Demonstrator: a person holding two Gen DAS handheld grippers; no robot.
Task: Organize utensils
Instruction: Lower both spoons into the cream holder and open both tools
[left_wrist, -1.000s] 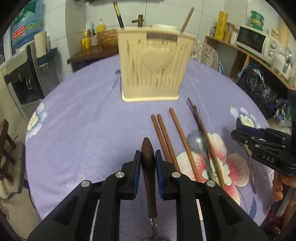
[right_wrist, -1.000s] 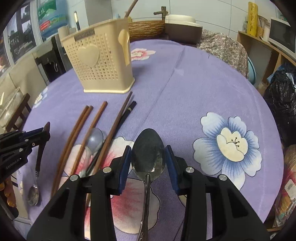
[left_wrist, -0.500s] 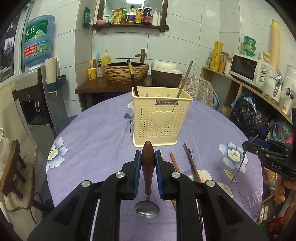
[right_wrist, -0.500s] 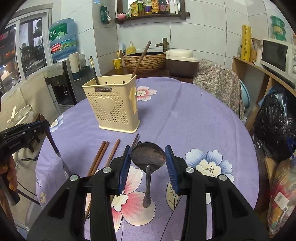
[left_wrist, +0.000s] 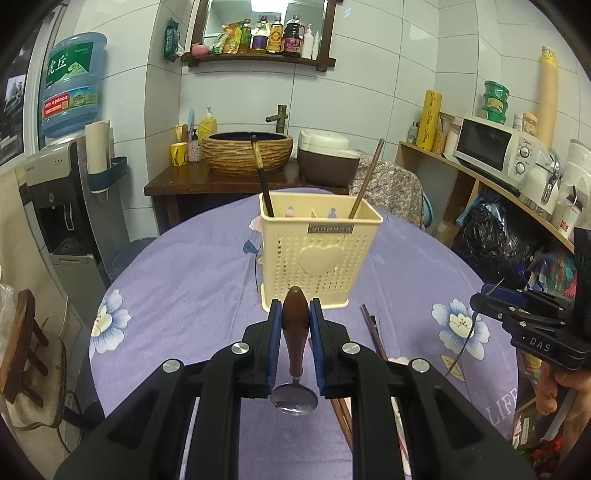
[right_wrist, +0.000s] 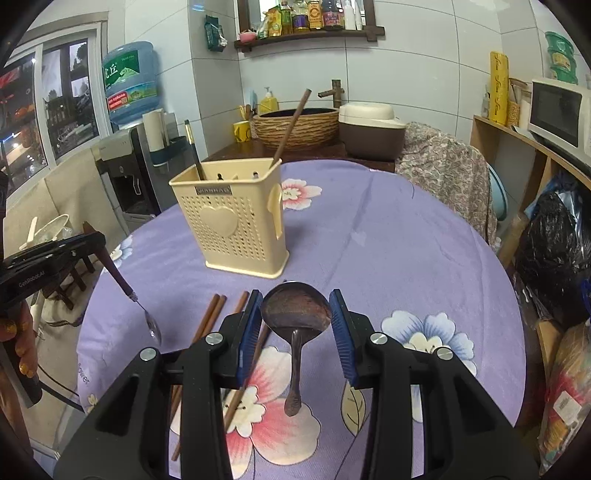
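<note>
The holder (left_wrist: 320, 254) stands on the tabletop (left_wrist: 192, 280) straight ahead of and below the left gripper (left_wrist: 295, 321), and ahead and to the left of the right gripper (right_wrist: 295, 325); the left one looks the nearer and better lined up with its open top. Each gripper is clamped on one spoon. The left grips a small spoon (left_wrist: 294, 347) by its brown handle, long axis hanging down, bowl lowest. The right grips a large spoon (right_wrist: 295, 314) across its bowl, handle hanging down toward the tabletop. My reading is that each spoon must travel forward over the rim and go in lengthwise.

Count: two spoons, both lifted clear; one holder, with two sticks already standing in it; loose chopsticks (right_wrist: 207, 321) on the tabletop below the right gripper, at least four, some hidden by its fingers.
</note>
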